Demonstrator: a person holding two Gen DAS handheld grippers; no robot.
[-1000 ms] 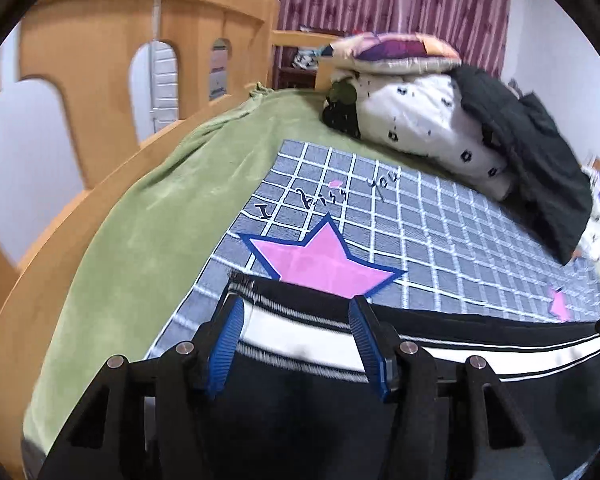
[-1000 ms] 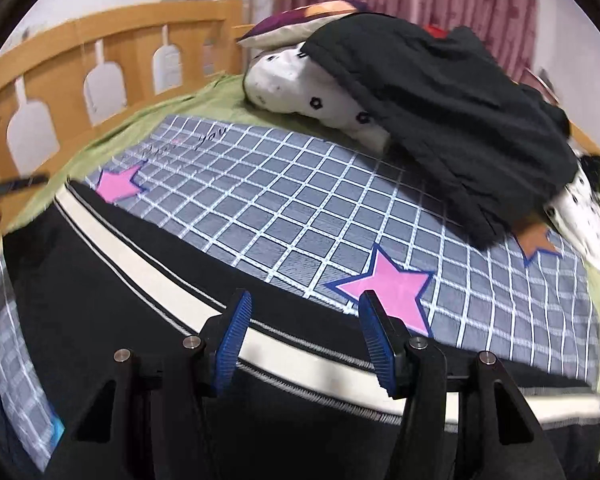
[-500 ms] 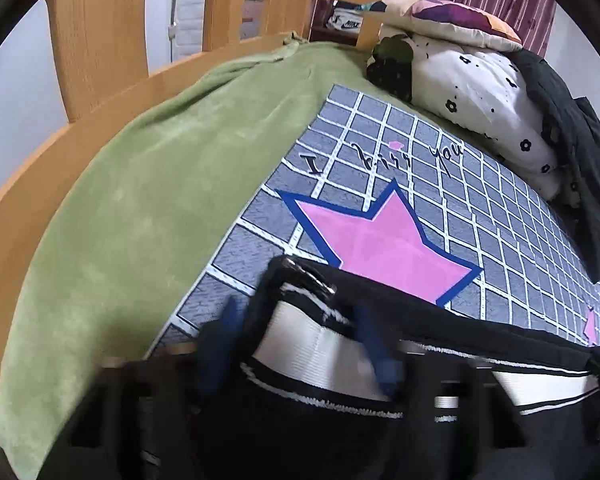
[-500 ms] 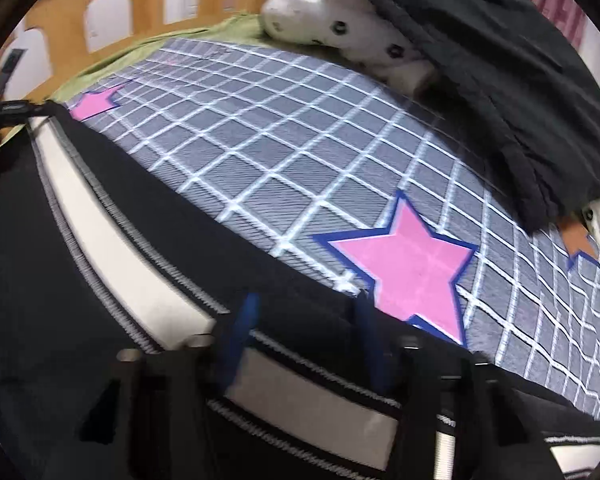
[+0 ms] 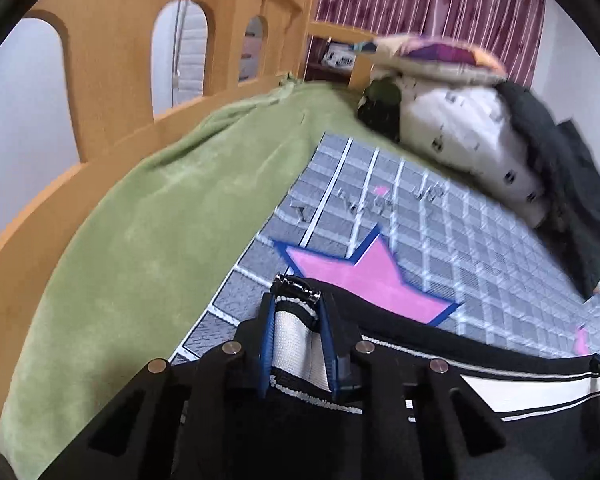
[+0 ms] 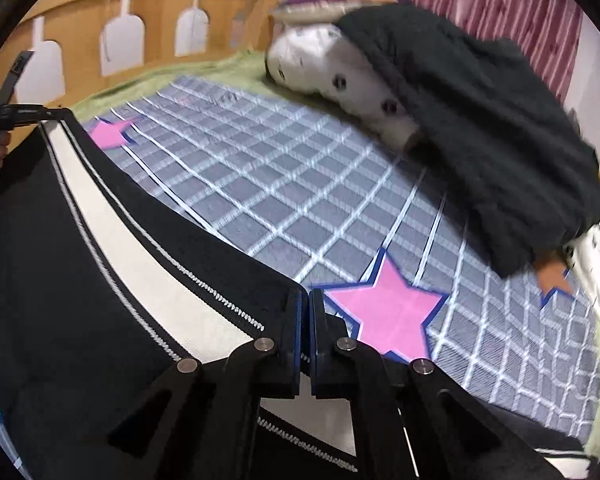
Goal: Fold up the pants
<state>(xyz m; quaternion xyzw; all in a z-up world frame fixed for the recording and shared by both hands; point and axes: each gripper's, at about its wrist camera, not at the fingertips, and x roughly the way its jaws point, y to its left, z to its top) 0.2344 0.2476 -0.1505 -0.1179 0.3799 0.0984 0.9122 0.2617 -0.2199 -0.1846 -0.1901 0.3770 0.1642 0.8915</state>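
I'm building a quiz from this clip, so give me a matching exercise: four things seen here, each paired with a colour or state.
Things:
1. left gripper
2. star
3. blanket
4. curtain

Colours or states:
A. green
B. shut on the pants
C. maroon, striped
D. pink with blue edge

Pairs: 1-B, 2-D, 3-A, 4-C

Left tool (image 5: 297,320) clamped on pants (image 5: 480,384) white side stripe, bunched btwn blue pads, over grid blanket (image 5: 440,232).
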